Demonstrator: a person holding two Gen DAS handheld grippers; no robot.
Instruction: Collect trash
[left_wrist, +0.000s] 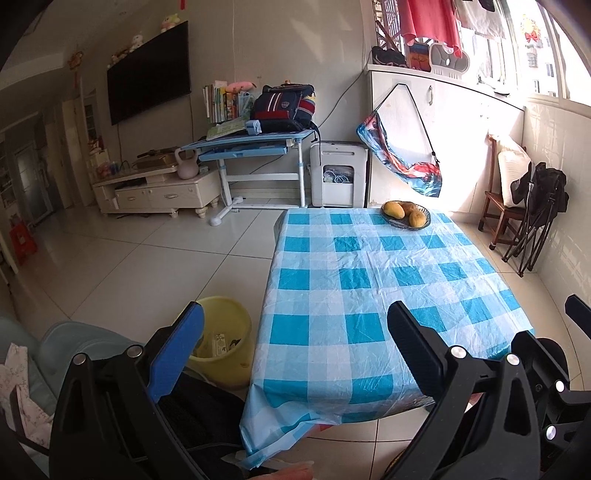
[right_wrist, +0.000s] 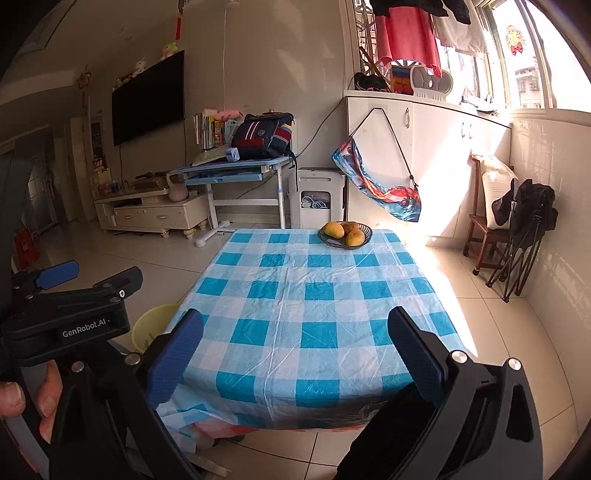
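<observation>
Left gripper (left_wrist: 295, 347): jaws wide apart, empty, held off the near edge of the counter (left_wrist: 373, 295). Right gripper (right_wrist: 295, 350): same, jaws apart, nothing between them, aimed down the counter's length. A hand (right_wrist: 22, 398) shows at 8 o'clock in the right view, gripping the left unit.

Trash: none visible on the counter. Bin (left_wrist: 225, 339), yellow, sits on the floor at the counter's near-left corner, about 7 o'clock of the cloth in the left view. It holds something, a pale carton-like item plus dark bits; can't tell exactly what.

Progress, my read: collection looks done or nearly done. Counter top is bare apart from the fruit bowl (right_wrist: 345, 230), which isn't trash. Nothing is in either gripper to drop. Something pale lies on the floor under the near edge; can't tell if it's litter or hanging cloth.

Surface: blue-white check plastic cloth, creased, draped over the edges. Bowl at 12 o'clock, far end.

Room: tiled floor, TV (left_wrist: 149, 72) at 10 o'clock, desk (left_wrist: 255, 147) with backpack at 11, window and hanging laundry at 1, chair (left_wrist: 506, 206) at 3.
</observation>
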